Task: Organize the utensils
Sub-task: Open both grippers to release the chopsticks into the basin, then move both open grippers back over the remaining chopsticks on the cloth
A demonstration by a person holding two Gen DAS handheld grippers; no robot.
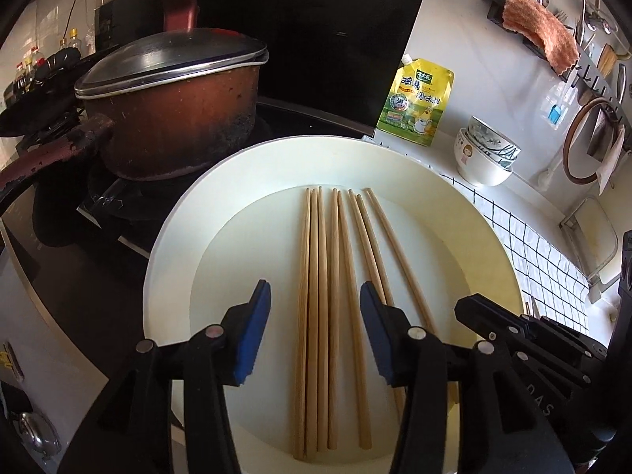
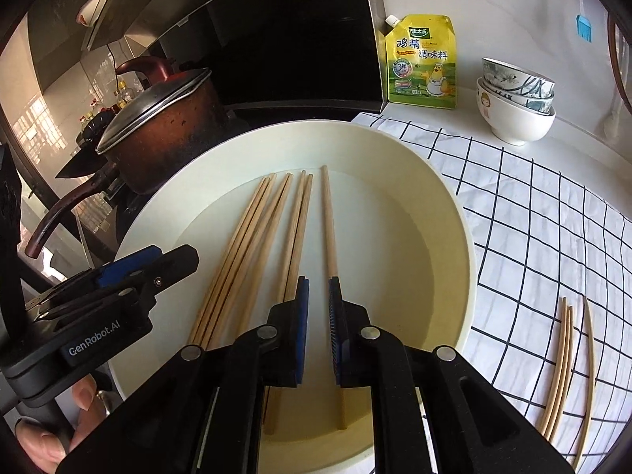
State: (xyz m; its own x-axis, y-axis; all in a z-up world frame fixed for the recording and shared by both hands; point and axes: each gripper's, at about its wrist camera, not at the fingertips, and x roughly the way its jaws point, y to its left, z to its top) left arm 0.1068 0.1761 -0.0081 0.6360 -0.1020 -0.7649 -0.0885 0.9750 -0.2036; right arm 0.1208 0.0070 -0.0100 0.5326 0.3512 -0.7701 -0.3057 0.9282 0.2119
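So we've got 7 wooden chopsticks [image 1: 324, 316] lying in the cream plate [image 1: 170, 260]. Our left gripper [image 1: 315, 333] hovers spread wide; our right gripper [image 2: 318, 330] is narrowed around 1 chopstick [image 2: 330, 233], contact unclear.

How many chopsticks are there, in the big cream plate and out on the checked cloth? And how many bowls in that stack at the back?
Chopsticks in the plate: 7
Chopsticks on the checked cloth: 3
Bowls in the stack: 3
Total: 13
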